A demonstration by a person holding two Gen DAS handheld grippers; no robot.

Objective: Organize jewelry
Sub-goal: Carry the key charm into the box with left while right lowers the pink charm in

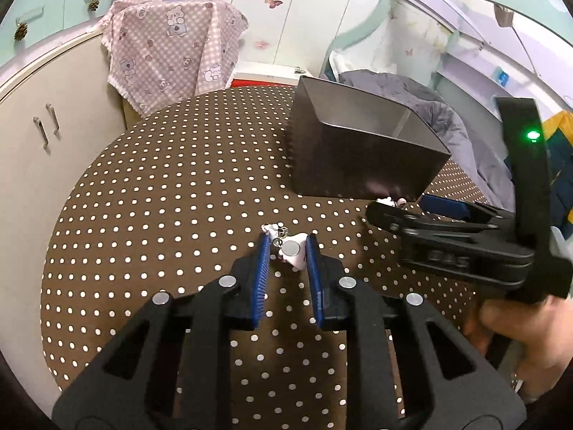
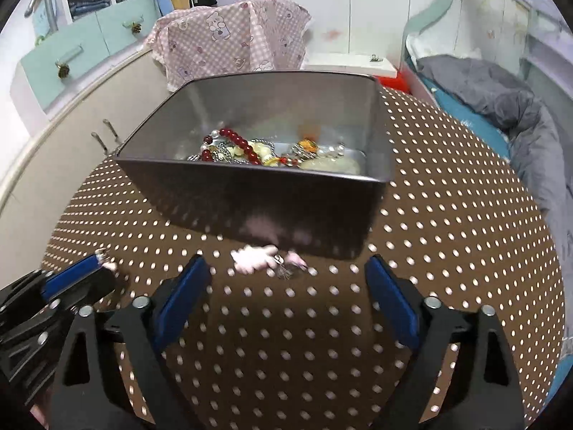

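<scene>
One metal tin (image 2: pixel 250 197) stands behind pink charm (image 2: pixel 256 259).

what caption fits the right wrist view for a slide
Open right gripper nears a pink trinket lying before the jewelry-filled metal tin on a polka-dot tablecloth.

L wrist cam: rides on my left gripper (image 1: pixel 286 247), looks fwd and down along my fingers, close over polka-dot tablecloth (image 1: pixel 161 197). Metal bin (image 1: pixel 361 150) seen from outside, ahead to right; my right gripper (image 1: pixel 404 211) enters from right edge.

R wrist cam: on my right gripper (image 2: pixel 286 276), same fwd-down tilt, nearer to bin (image 2: pixel 250 193), looks over rim at jewelry inside. Left gripper (image 2: pixel 104 261) at lower left edge.

Shared: bin, tablecloth, pink checked cloth (image 1: pixel 172 46) behind, pink charm (image 2: pixel 254 258) before bin.
</scene>
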